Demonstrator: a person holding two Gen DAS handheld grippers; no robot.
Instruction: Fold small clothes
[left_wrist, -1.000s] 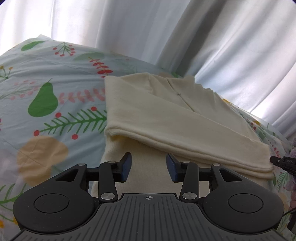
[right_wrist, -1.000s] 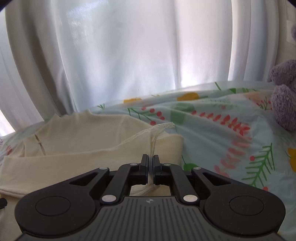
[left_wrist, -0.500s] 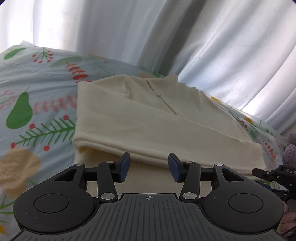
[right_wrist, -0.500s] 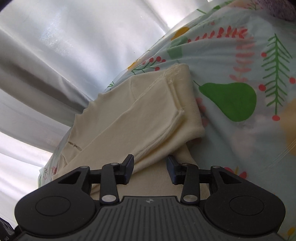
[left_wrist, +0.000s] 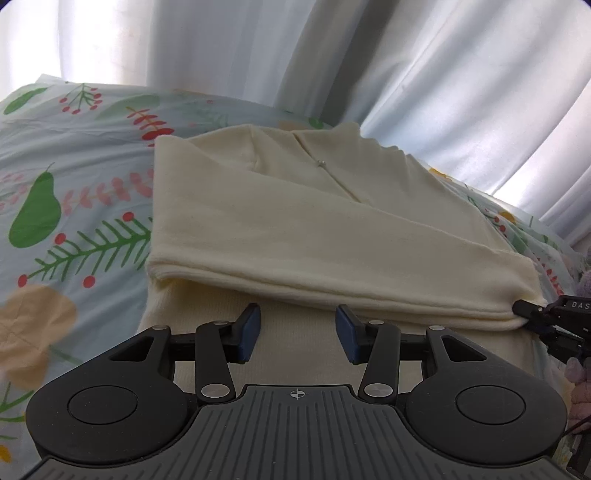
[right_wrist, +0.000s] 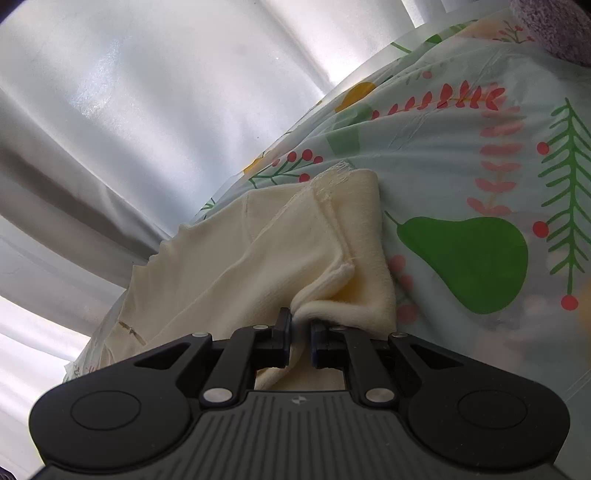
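Right tool (right_wrist: 299, 334) now pinched on cream garment (left_wrist: 295, 229); left tool (left_wrist: 298, 328) gapes empty; fruit-print sheet (left_wrist: 74, 206), white curtains (left_wrist: 258, 55).

Soft daylight glows through the curtain (left_wrist: 332, 55), bright but glare-free; fisheye bending warps the edges, corners dark.

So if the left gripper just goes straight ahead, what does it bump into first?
Probably the folded edge of the cream top. The left gripper is open and holds nothing, and that thick fold lies just past its fingertips, though depth is hard to judge.
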